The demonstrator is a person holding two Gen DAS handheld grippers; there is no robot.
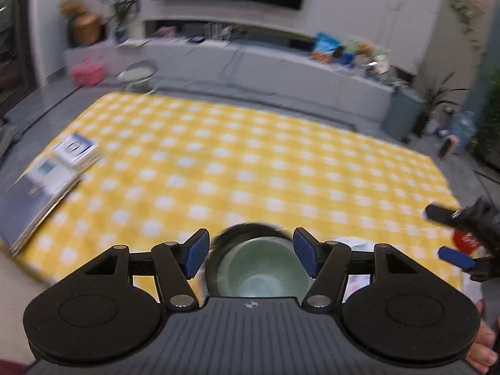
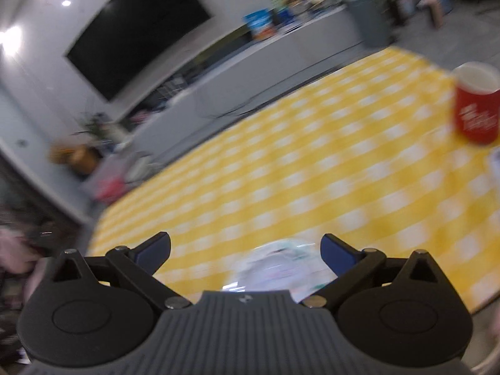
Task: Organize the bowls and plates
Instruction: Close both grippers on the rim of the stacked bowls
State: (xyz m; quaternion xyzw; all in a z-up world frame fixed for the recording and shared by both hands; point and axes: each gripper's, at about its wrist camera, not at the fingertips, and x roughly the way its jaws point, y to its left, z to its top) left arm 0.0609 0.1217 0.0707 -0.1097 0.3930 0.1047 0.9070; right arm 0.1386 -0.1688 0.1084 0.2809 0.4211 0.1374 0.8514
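Yellow-and-white checked cloth (image 1: 250,162) covers the table in both wrist views, and both pictures are smeared with motion blur. From the left wrist, the left gripper (image 1: 251,256) stands with its blue-padded jaws spread wide and nothing pressed between them; below and between them sits a pale green bowl (image 1: 261,273) nested inside a dark round bowl (image 1: 247,229), both on the cloth and free of the pads. At the far left of the cloth lies a stack of blue-and-white booklets (image 1: 53,172). From the right wrist, the right gripper (image 2: 245,254) is likewise spread wide and holds nothing; under it, partly hidden by the gripper body, lies a white plate with a faint coloured pattern (image 2: 275,268), too blurred to read. A red paper cup with white lettering (image 2: 476,106) stands upright at the cloth's right side.
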